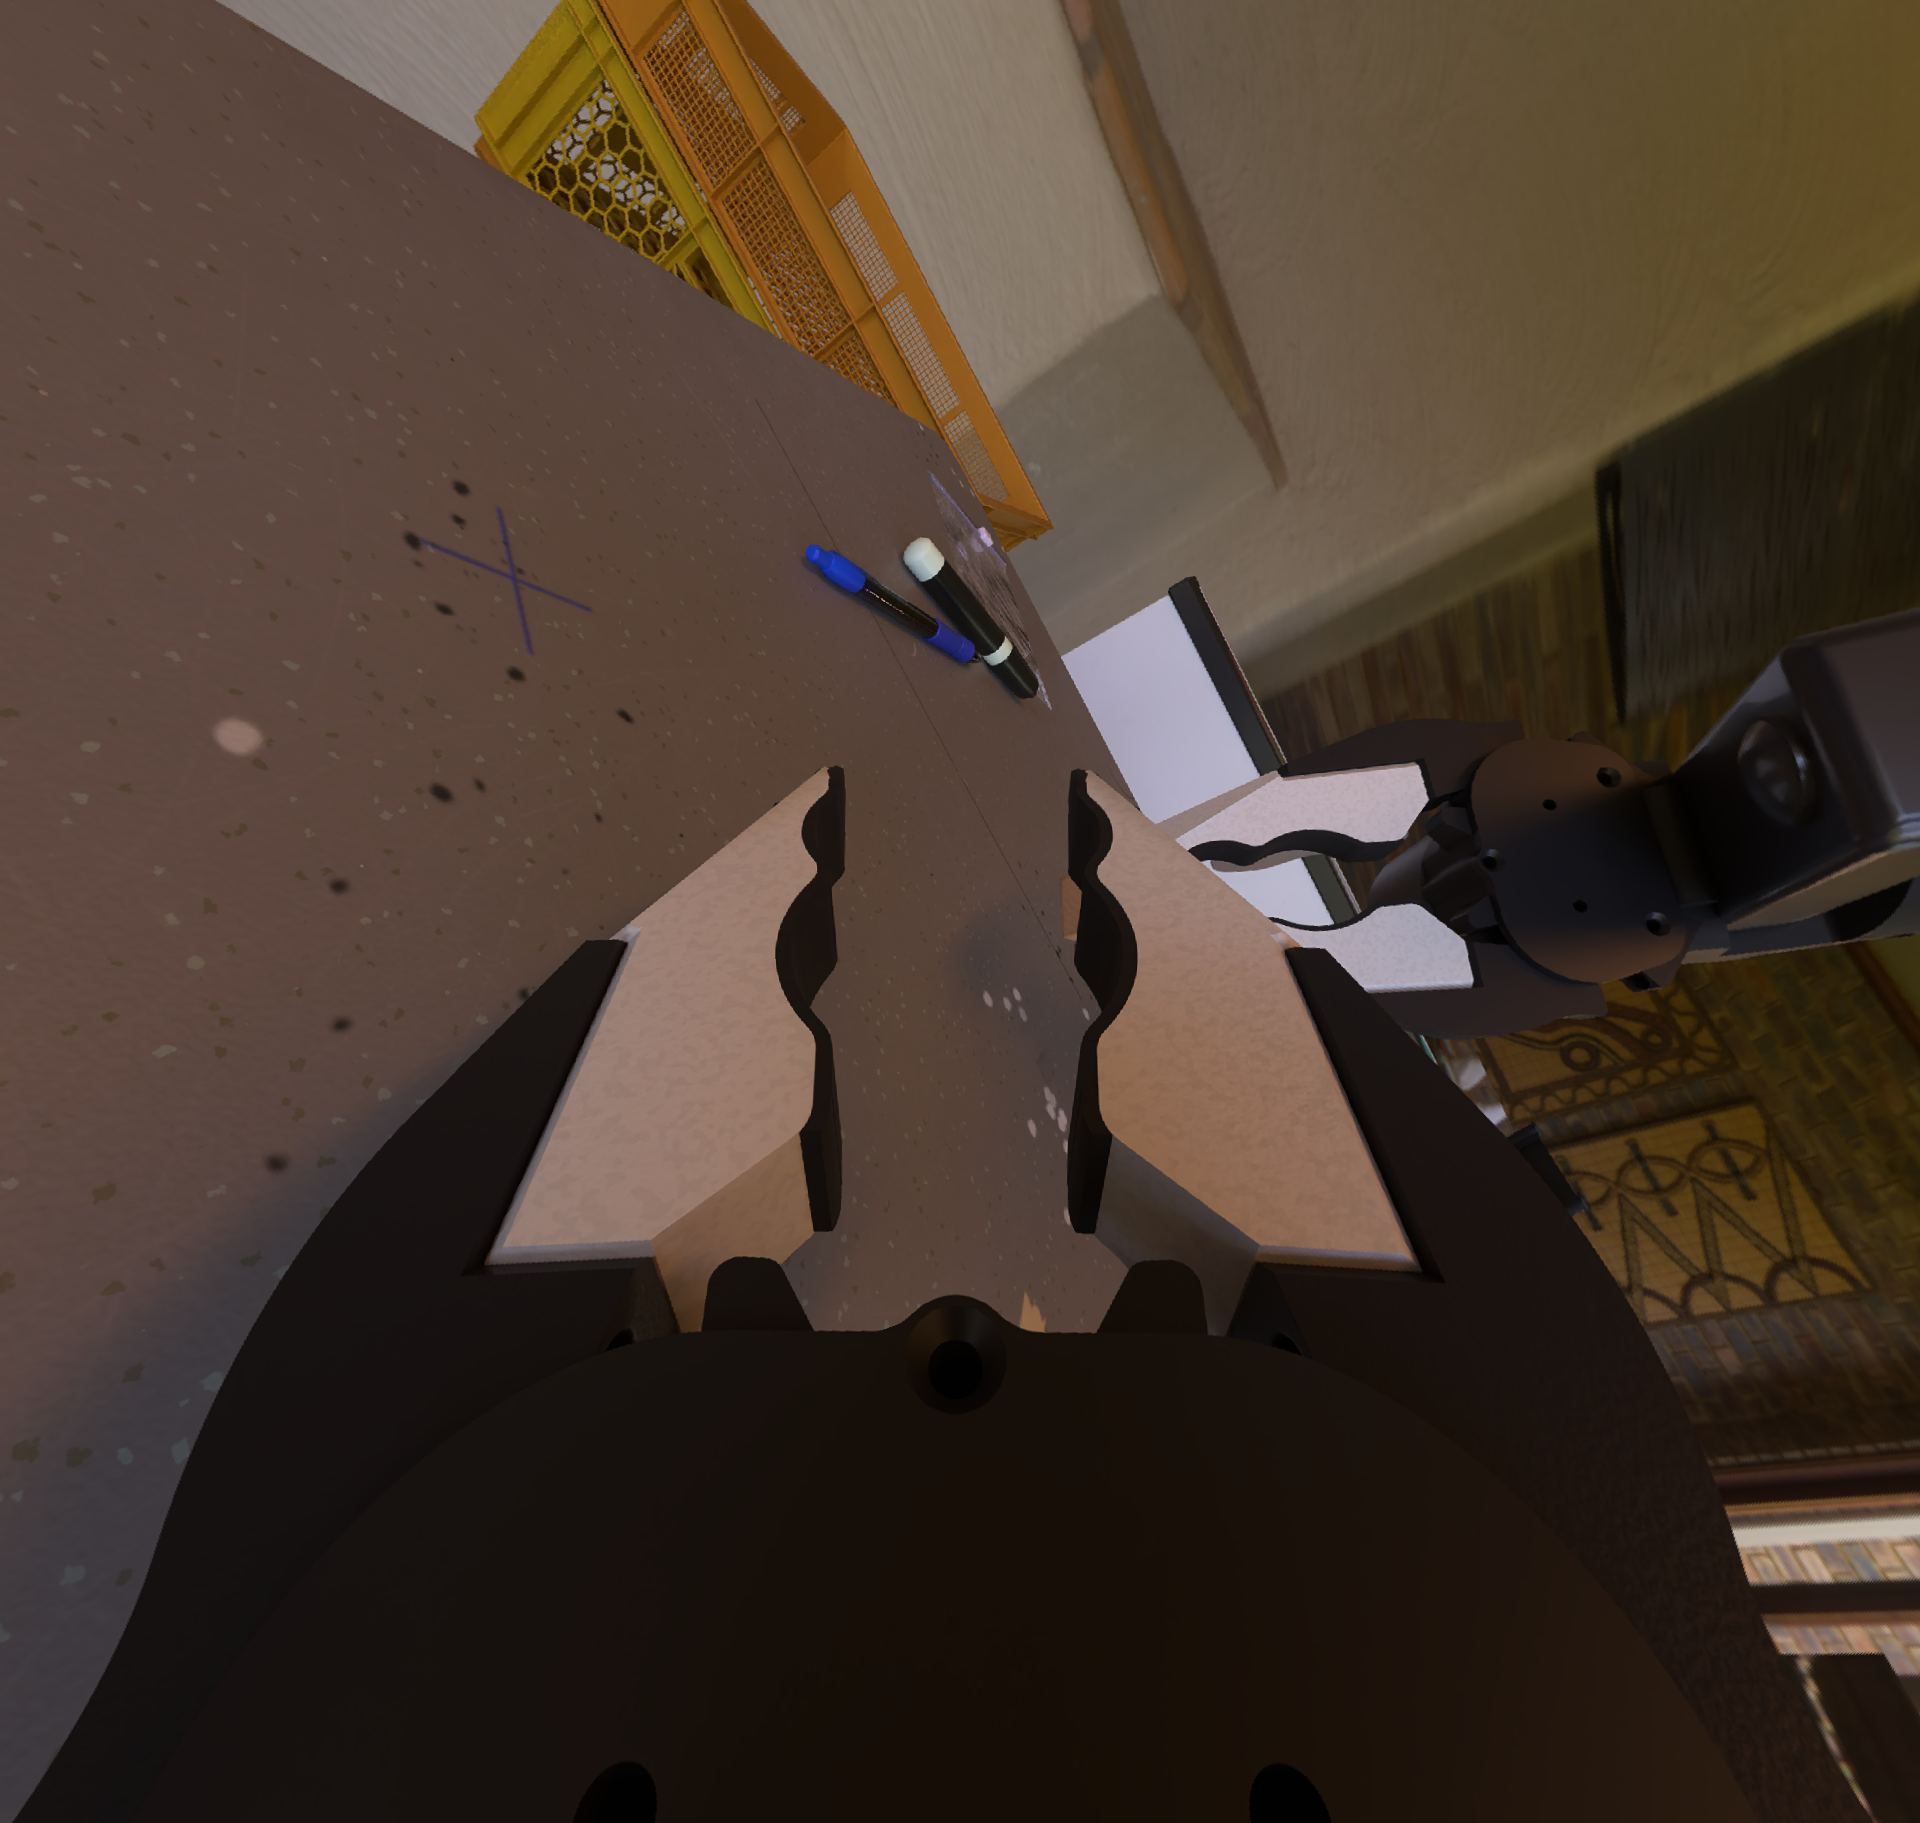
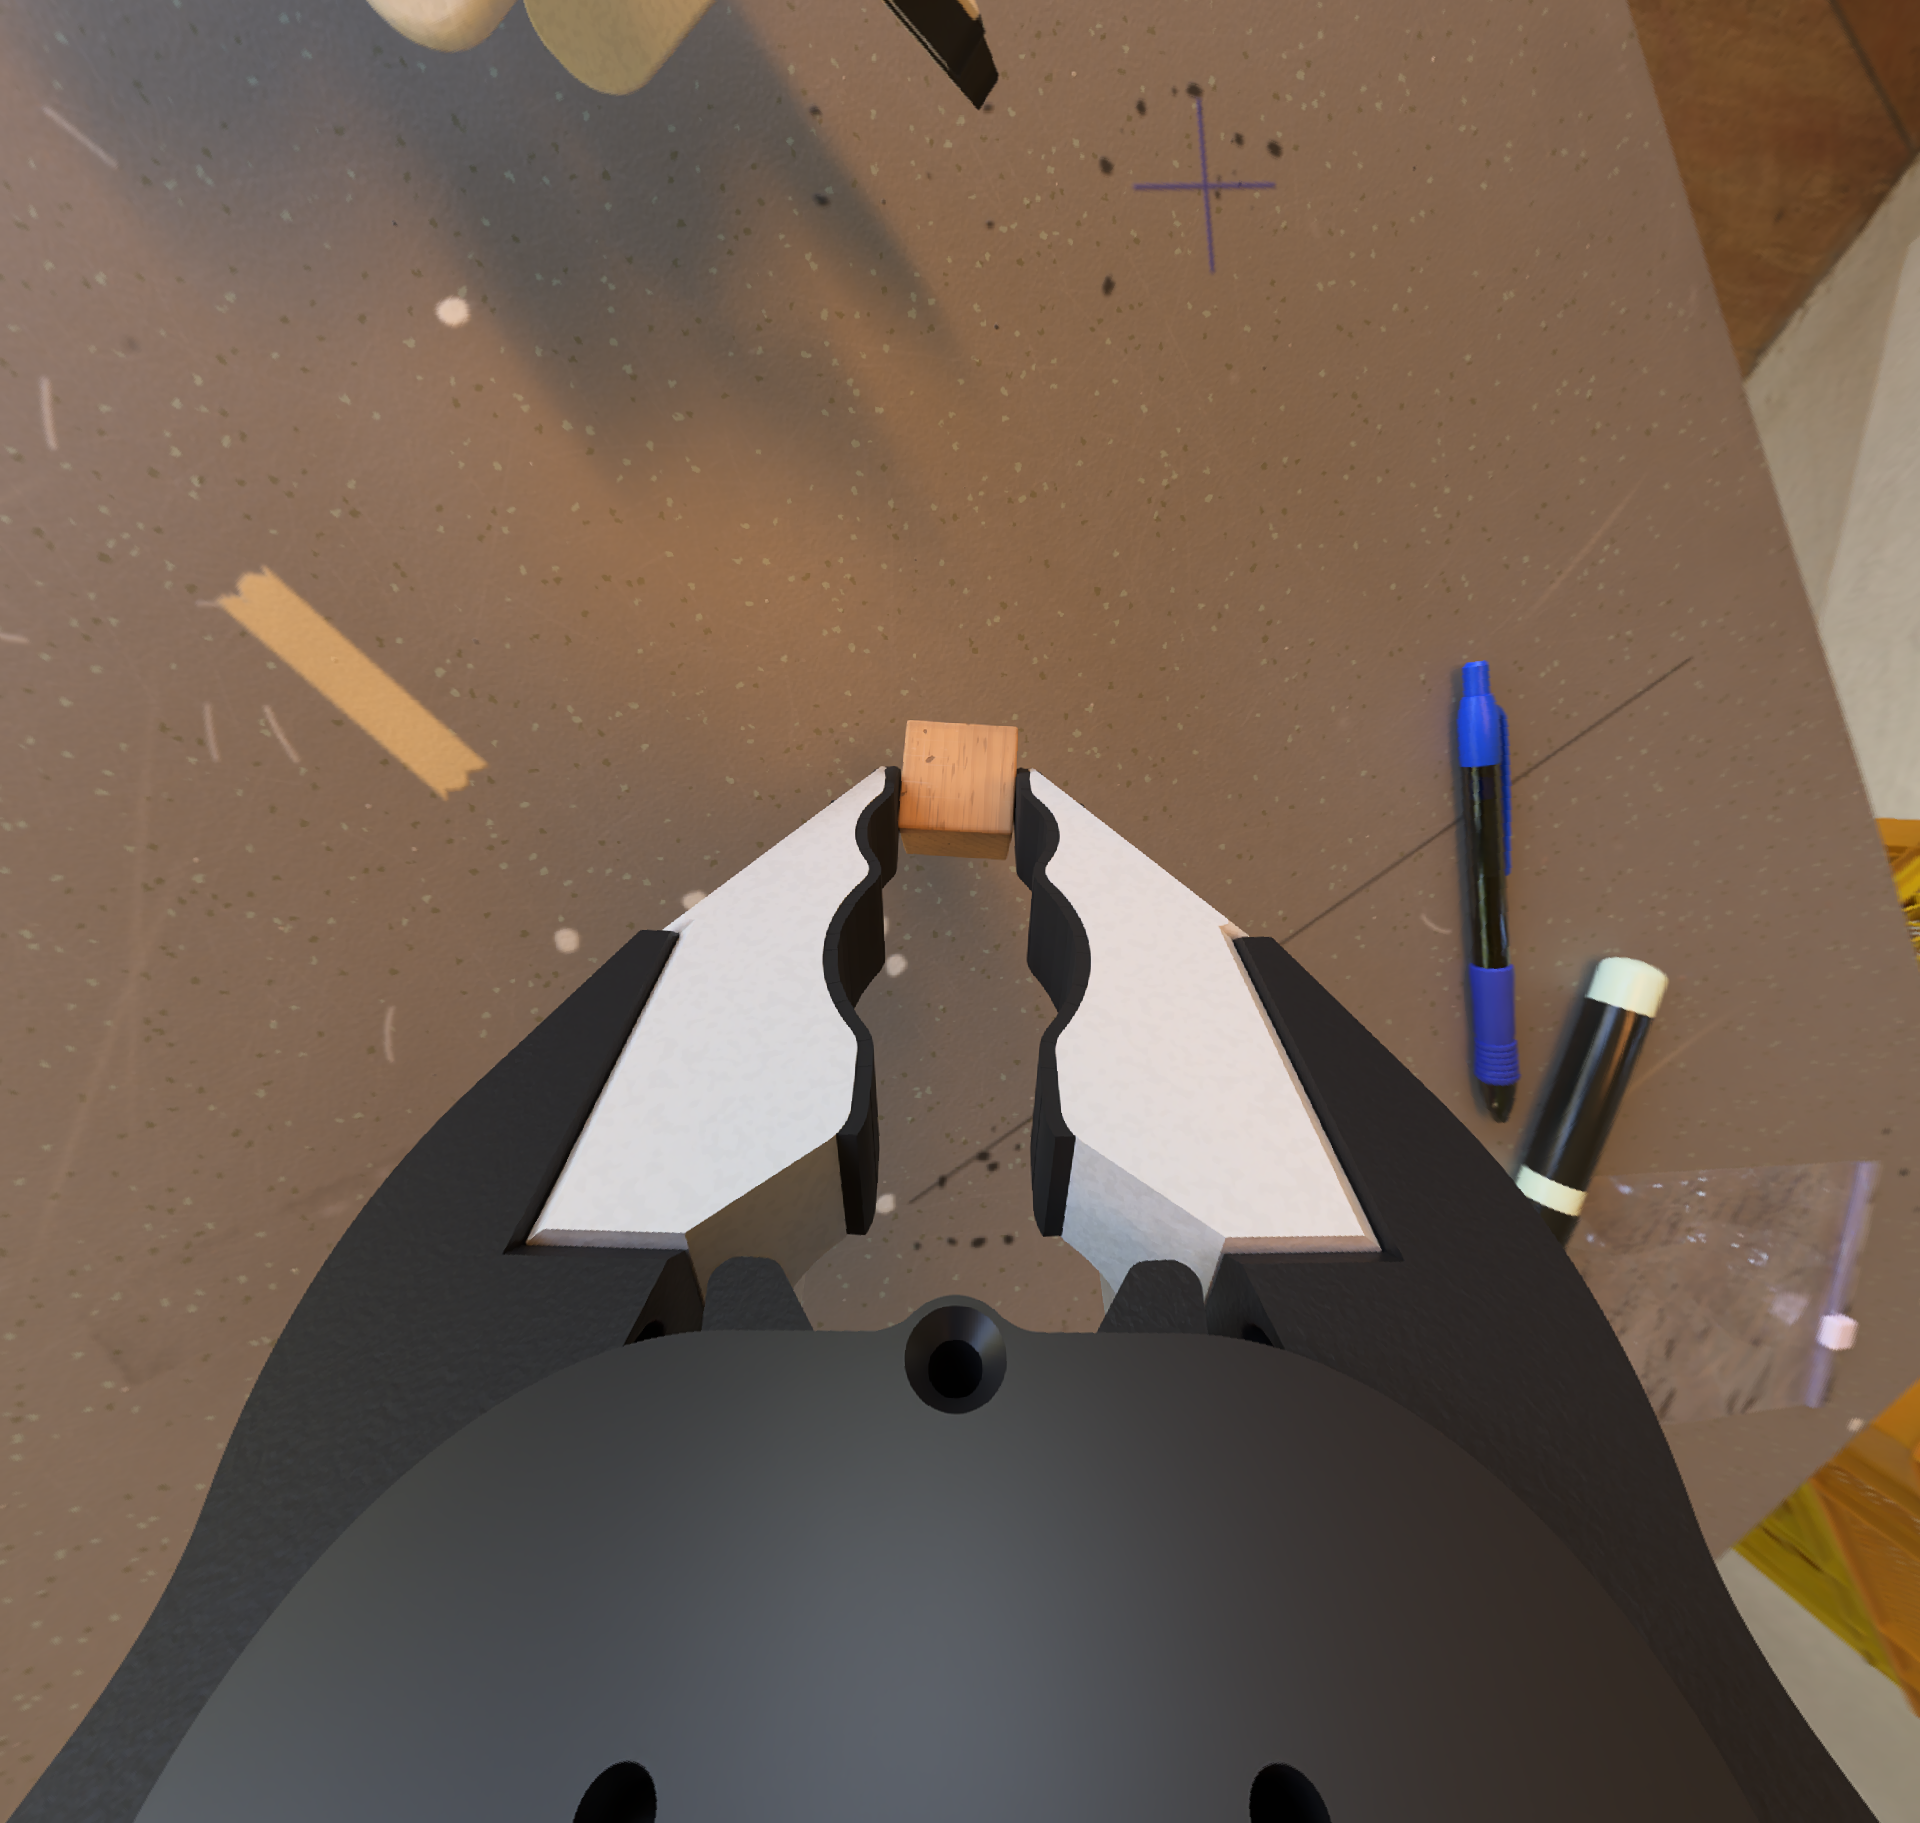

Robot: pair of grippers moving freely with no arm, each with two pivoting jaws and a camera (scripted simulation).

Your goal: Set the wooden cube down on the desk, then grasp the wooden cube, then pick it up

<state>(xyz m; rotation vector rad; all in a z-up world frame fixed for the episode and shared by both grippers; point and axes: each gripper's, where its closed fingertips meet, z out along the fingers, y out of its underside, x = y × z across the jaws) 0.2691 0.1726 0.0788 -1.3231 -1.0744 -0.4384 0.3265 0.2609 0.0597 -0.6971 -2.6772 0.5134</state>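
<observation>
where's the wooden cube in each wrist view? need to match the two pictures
Left wrist view: not clearly visible; only a tan sliver that cannot be identified peeks past the left gripper.
Right wrist view: the wooden cube sits centre frame, pinched between the tips of the right gripper.
Shared landmark: the blue pen beside the black marker, near the desk edge.
</observation>
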